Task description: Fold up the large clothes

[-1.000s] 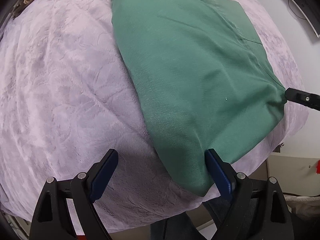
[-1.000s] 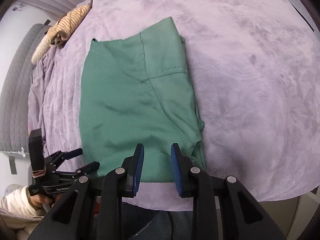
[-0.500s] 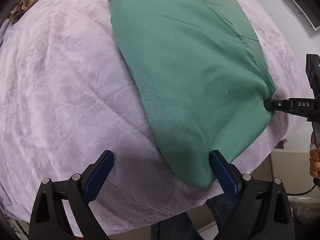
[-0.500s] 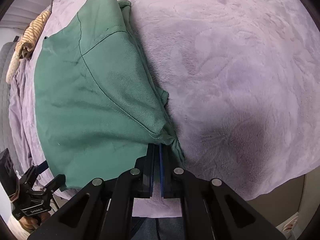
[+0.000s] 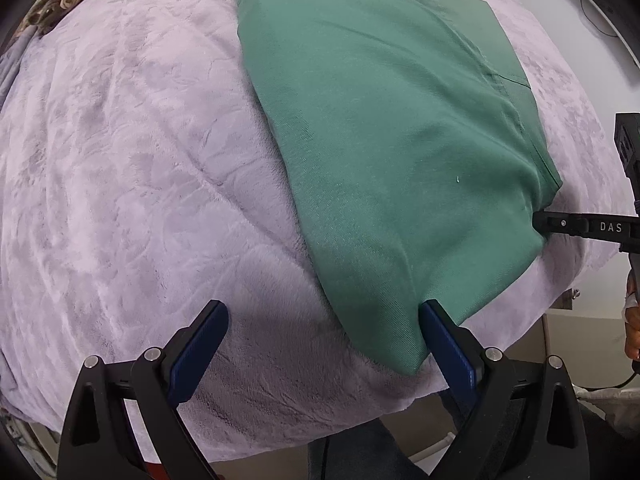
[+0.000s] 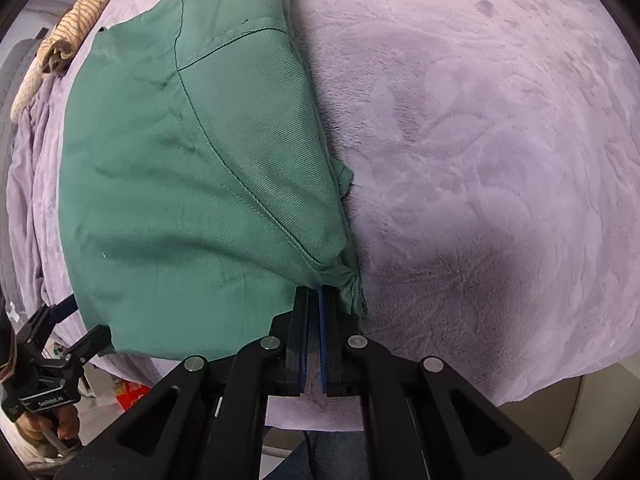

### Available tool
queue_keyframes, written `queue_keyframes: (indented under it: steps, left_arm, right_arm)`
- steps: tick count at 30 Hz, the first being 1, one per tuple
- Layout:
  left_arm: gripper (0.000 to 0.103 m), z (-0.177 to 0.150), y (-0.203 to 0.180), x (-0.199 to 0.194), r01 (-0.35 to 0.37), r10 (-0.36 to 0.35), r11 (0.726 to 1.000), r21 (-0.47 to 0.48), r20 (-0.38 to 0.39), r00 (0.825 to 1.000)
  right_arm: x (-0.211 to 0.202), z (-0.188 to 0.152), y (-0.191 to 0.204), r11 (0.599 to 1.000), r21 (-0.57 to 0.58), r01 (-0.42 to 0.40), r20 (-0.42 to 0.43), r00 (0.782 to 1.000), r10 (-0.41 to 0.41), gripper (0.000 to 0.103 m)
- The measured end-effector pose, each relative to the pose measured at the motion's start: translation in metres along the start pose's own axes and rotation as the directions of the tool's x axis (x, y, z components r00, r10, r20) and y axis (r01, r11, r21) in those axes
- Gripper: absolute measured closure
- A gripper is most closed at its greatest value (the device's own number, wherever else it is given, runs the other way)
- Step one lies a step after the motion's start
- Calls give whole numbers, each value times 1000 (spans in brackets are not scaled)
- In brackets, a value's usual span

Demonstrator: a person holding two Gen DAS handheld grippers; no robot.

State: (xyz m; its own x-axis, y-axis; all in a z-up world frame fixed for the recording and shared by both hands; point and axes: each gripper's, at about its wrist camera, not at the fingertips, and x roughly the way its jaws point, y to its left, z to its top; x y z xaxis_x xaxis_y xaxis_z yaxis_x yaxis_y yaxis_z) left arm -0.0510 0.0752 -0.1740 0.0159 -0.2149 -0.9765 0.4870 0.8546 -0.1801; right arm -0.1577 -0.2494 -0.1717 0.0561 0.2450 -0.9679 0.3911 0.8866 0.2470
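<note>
Surface: a bed covered with a lilac plush blanket [image 5: 132, 184], its embossed pattern visible across both wrist views. The blanket's near edge drops off just in front of you.

Nearest, your left gripper [image 5: 322, 346] points steeply down over the near edge with its jaws spread wide. Its left blue pad [image 5: 198, 354] sits over bare blanket; its right blue pad [image 5: 444, 350] sits beside the near corner of the green garment [image 5: 400, 152]. The pads do not press on the cloth, so nothing is held on this side.

To the right along the same near edge, your right gripper [image 6: 315, 312] has its jaws drawn together, pinched on the garment's bunched near-right corner. The cloth gathers into small puckers right at the fingertips [image 6: 329, 308]. In the left wrist view that same gripper comes in from the right edge as a black bar, with its tip against the garment's hem.

The green garment lies folded flat on the blanket, running from the near edge toward the far side. A stitched seam curves across its top layer, and extra layers show along its right edge.

Right of the garment, the blanket is bare.

Farthest, at the far left edge of the bed, lies a tan striped cloth [image 6: 76, 20], crumpled and well apart from the garment.
</note>
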Motion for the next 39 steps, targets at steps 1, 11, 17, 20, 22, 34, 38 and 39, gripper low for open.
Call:
queue_keyframes:
  steps: [1, 11, 17, 20, 22, 34, 38, 39]
  left_arm:
    - [6, -1, -1, 0, -9, 9, 1000, -15, -3, 1000]
    - [6, -5, -4, -17, -69, 67, 990, -122, -14, 998]
    - [6, 15, 2, -44, -77, 89, 981, -180, 61, 994]
    - [6, 28, 2, -42, -85, 94, 977, -198, 37, 995]
    - [6, 32, -2, -41, -100, 107, 976, -193, 28, 994]
    - [6, 50, -7, -65, -131, 142, 970, -206, 40, 989]
    - [6, 54, -10, -76, -143, 155, 964, -222, 38, 987]
    - [6, 55, -8, -79, -140, 155, 964, -227, 49, 987]
  right_arm:
    - [0, 0, 2, 1000, -18, -6, -19, 1000, 5, 100]
    - [-36, -6, 14, 989, -128, -79, -61, 996, 72, 94]
    - [-74, 37, 26, 985, -114, -129, 108, 984, 141, 94]
    - [-52, 58, 35, 988, -96, -124, 67, 989, 131, 94]
    - [-25, 69, 35, 991, -116, -65, 11, 998, 67, 94]
    - [-61, 62, 45, 994, -75, -84, 17, 996, 85, 77]
    - [-82, 57, 59, 993, -113, -42, 68, 996, 50, 30]
    - [-90, 56, 55, 992, -119, -36, 75, 996, 45, 30]
